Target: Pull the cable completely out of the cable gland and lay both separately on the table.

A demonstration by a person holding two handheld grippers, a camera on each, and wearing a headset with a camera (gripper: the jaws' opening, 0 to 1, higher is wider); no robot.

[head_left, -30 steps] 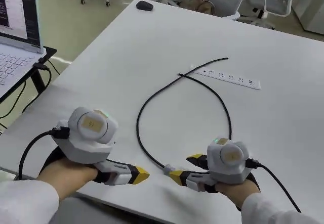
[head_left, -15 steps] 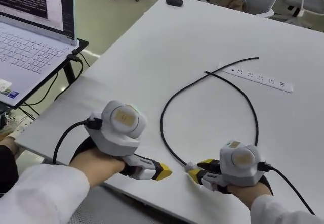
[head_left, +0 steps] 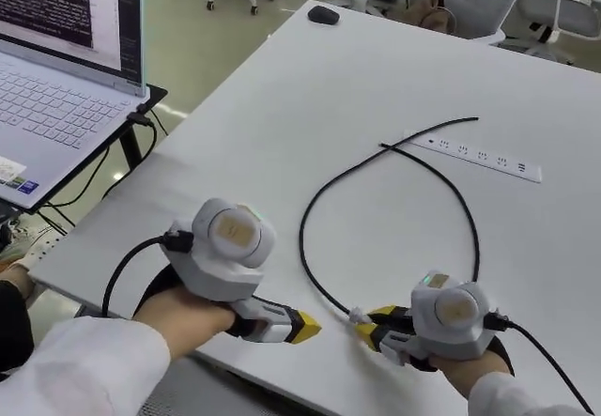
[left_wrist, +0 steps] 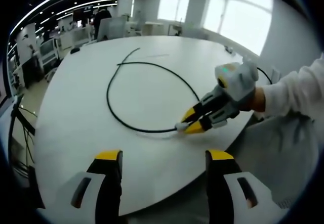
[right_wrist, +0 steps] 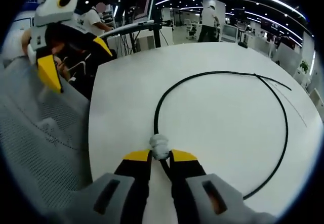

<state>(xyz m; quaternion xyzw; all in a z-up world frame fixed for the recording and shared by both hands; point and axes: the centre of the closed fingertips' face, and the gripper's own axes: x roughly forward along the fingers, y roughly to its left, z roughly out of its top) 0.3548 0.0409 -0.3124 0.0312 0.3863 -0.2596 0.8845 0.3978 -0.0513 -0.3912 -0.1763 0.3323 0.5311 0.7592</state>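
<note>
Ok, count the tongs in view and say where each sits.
2. The left tongs, open, hover at the table's near edge; the right tongs, just right of them, are shut on the cable gland. None seem hidden.

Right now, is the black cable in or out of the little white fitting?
In: the cable runs straight into the white gland, pinched by the right gripper.

The left gripper (head_left: 302,326) lies low at the near edge of the table (head_left: 282,106), pointing along that edge, jaws wide apart with nothing between them. The left hand (head_left: 183,313) grips it from beneath, its white sleeve hanging off the table. The right gripper (head_left: 368,323), just inside the same edge, faces it, jaws pinched on the white cable gland (head_left: 358,318). The two grippers' tips are near but apart.
</note>
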